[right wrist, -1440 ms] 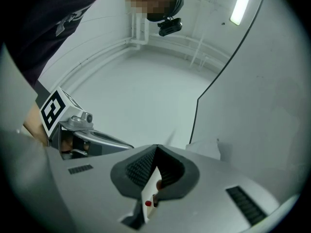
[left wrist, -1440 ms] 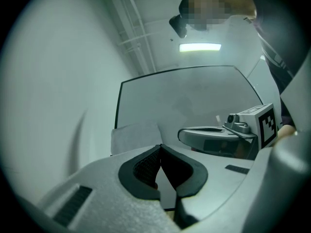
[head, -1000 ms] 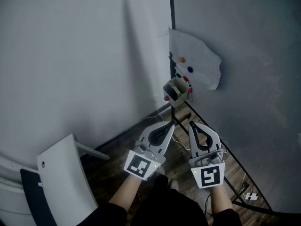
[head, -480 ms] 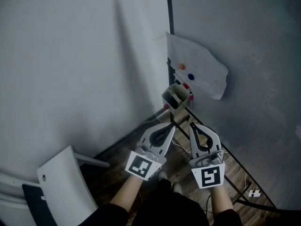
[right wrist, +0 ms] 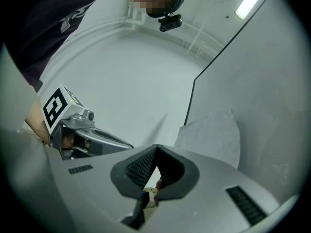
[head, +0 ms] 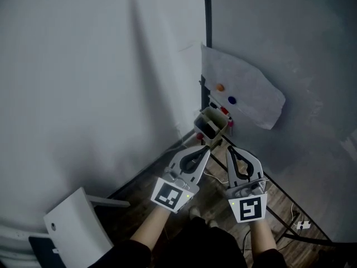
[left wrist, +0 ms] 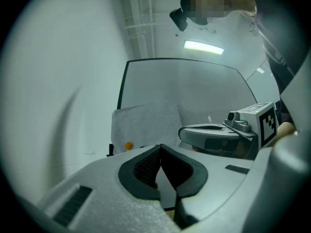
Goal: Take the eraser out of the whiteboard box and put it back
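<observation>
Grippers are both closed and both hold nothing. My left gripper [head: 206,148] has its jaws pressed together at the tip. In the left gripper view the dark pads meet there, and the small hollow behind them is empty. My right gripper [head: 228,148] stands just beside it on the right, with its jaws also meeting at the tip and nothing held between them. Both tools point forward and a little upward, toward the corner where the wall [head: 83,71] meets the whiteboard [head: 295,43].

Close ahead of the two tips is the whiteboard box [head: 219,118], a small open container near the lower edge of the board. No jaw is on it. The eraser [head: 206,128] is the dark block that lies inside the box, in the part nearest to my left tip. Red marker caps [head: 225,111] show at the far side of the box, ahead of my right tip.

Beyond the box and higher, a white paper sheet [head: 251,94] is fixed on the board, with an orange magnet [head: 220,87] and a blue magnet [head: 232,100] on it. Well to the left of my left tool and behind it, a white chair [head: 75,225] stands on the wooden floor [head: 139,188].
</observation>
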